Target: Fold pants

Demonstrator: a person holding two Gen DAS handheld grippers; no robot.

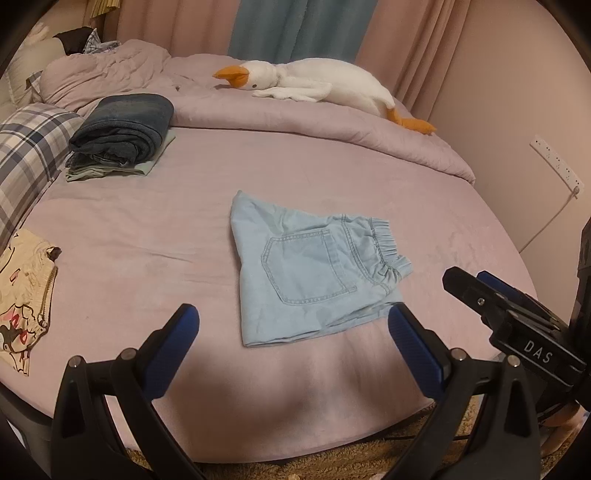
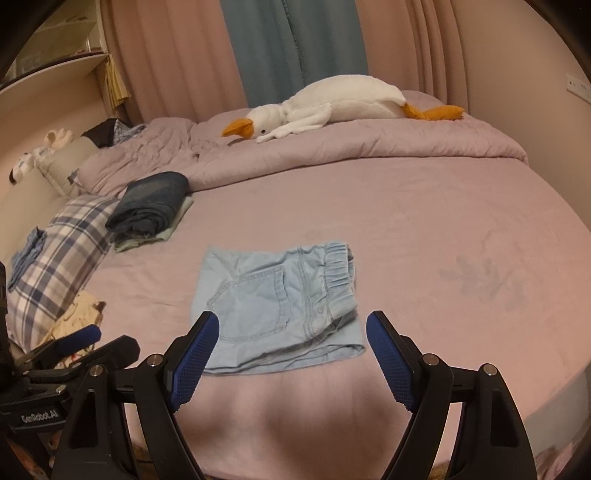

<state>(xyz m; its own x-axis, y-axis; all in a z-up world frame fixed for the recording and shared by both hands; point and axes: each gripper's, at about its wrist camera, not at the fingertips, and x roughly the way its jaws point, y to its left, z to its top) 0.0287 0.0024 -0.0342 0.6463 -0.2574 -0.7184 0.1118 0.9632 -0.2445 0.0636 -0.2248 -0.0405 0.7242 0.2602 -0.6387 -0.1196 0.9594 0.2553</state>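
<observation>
A round bed (image 1: 332,177) covered in a pale mauve sheet fills both wrist views. Pink curtains (image 1: 177,26) with a teal panel between them hang behind it. A rumpled mauve duvet (image 1: 295,114) is bunched along the far side of the bed. On top of the duvet lies a long white plush goose (image 1: 321,83) with an orange beak and orange feet, stretched out flat. A plaid pillow (image 1: 29,155) sits at the left edge of the bed. Just beside the pillow is a stack of folded clothes, with dark folded jeans (image 1: 125,129) resting on a pale green garment. A cream printed garment (image 1: 22,295) lies at the near left edge.

The light blue denim shorts (image 1: 314,269) lie flat near the middle of the bed, close to the front edge. They are folded in half, back pocket facing up, with the gathered elastic waistband to the right.

The left gripper (image 1: 293,319) hangs just above the near edge of the shorts, its blue-padded fingers spread wide and holding nothing. The right gripper (image 2: 291,325) hangs over the same near edge, its fingers likewise spread wide and empty, with the shorts' front edge showing between them.
</observation>
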